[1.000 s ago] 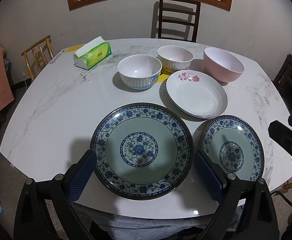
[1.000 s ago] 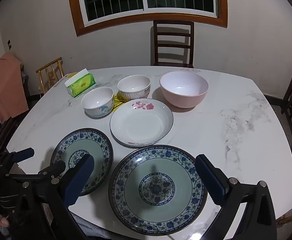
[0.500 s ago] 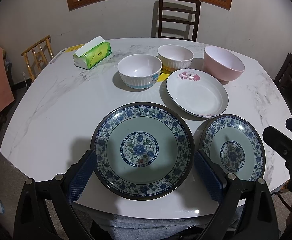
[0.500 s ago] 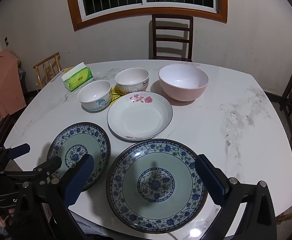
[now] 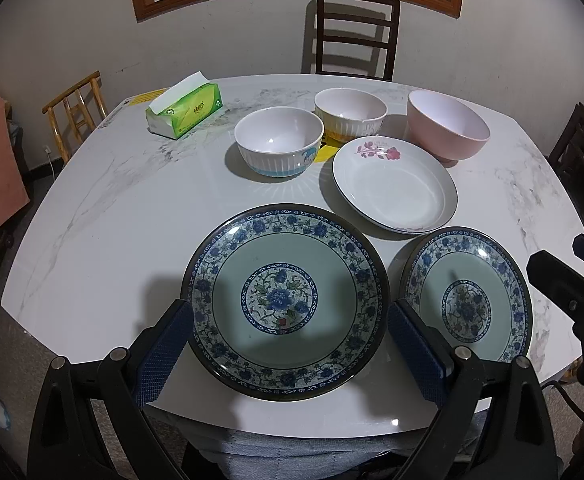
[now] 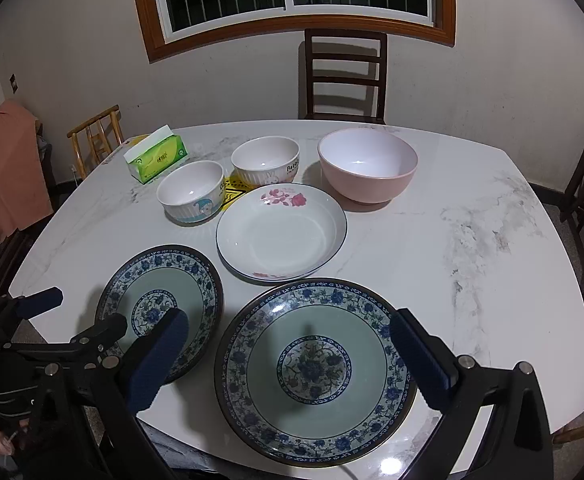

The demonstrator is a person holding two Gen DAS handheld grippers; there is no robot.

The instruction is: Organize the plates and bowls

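While both grippers hang wide open and empty, nothing is stacked yet.

Left wrist view: left gripper point(image 5: 290, 330) straddles the big plate point(image 5: 286, 302) at the near table point(image 5: 92, 216) edge; small plate point(image 5: 468, 296) just right, white plate point(image 5: 396, 186) farther, three bowls point(image 5: 278, 144) far. Risk: closing on the rim could tip the plate off the edge.

Right wrist view: right gripper point(image 6: 288, 354) sits over the same big plate point(image 6: 314, 368); left gripper point(image 6: 76, 316) near the small plate point(image 6: 160, 304). Risk: the tools collide, or glazed rims slip.
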